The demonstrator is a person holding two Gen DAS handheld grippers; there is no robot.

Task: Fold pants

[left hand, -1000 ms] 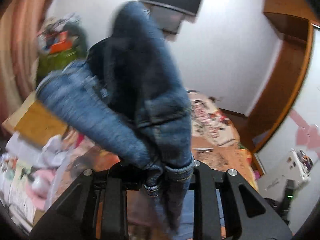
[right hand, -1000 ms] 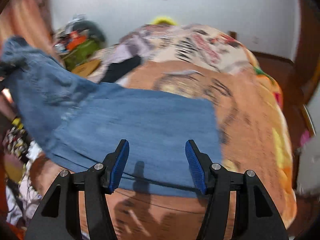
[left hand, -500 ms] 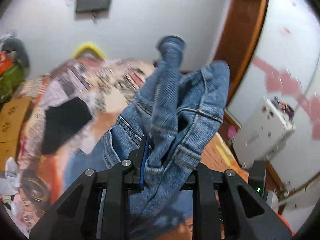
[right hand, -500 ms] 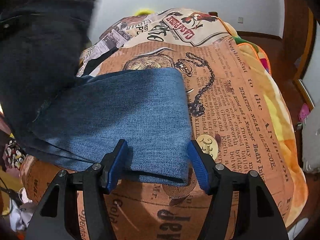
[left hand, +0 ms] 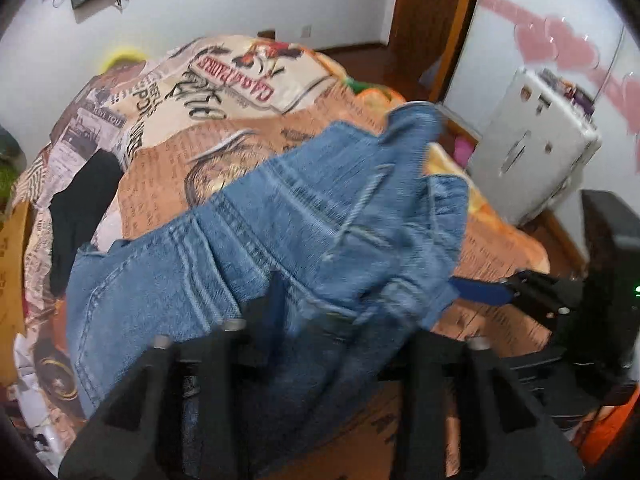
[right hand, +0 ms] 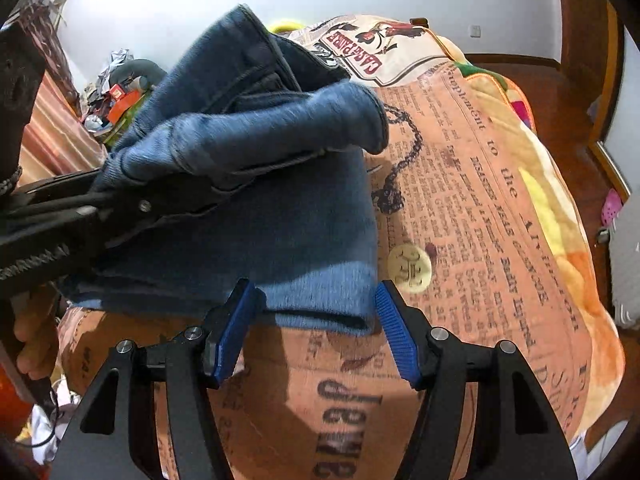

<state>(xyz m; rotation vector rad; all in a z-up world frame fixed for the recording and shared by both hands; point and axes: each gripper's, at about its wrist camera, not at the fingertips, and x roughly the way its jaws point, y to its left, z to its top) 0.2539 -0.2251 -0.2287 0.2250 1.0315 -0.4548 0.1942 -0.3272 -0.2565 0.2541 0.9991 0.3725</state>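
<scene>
The left gripper is opening its jaws with the waistband end of the jeans draped between them, above the folded legs lying on the bed. The right gripper is hovering with jaws apart, empty, just beside the fold's near corner, and is nearer that edge.

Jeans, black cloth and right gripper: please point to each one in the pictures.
jeans (left hand: pixel 304 216), left wrist view, on the seat.
black cloth (left hand: pixel 86 204), left wrist view, its middle.
right gripper (right hand: pixel 316 328), right wrist view, between the blue pads.
</scene>
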